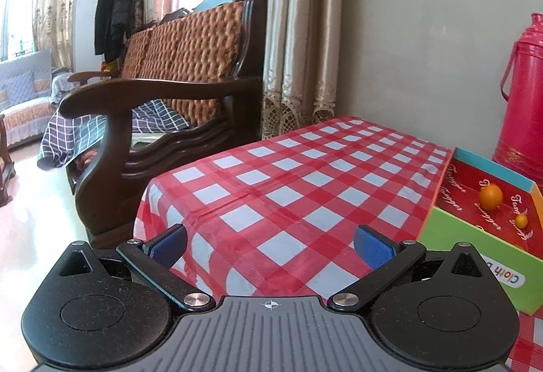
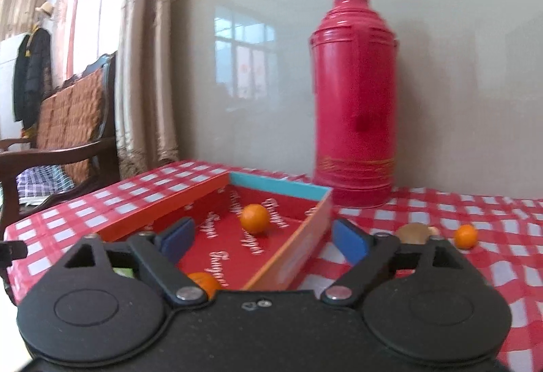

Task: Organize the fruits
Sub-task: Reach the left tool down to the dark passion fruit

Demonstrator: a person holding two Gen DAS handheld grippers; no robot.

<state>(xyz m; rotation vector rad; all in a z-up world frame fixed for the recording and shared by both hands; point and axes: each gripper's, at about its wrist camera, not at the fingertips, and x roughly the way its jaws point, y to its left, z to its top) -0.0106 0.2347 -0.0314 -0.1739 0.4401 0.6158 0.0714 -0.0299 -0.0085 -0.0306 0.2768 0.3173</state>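
Note:
A shallow box with a red floor and coloured walls lies on the checked tablecloth. An orange sits in its middle and a second one near its front, partly hidden by my right gripper, which is open and empty above the box's right wall. A small orange and a brown fruit lie on the cloth right of the box. In the left wrist view the box holds a larger orange and a small one. My left gripper is open and empty over bare cloth left of the box.
A tall red thermos stands behind the box against the grey wall; it also shows in the left wrist view. A dark wooden bench with woven cushions stands left of the table. The table's left edge drops off near it.

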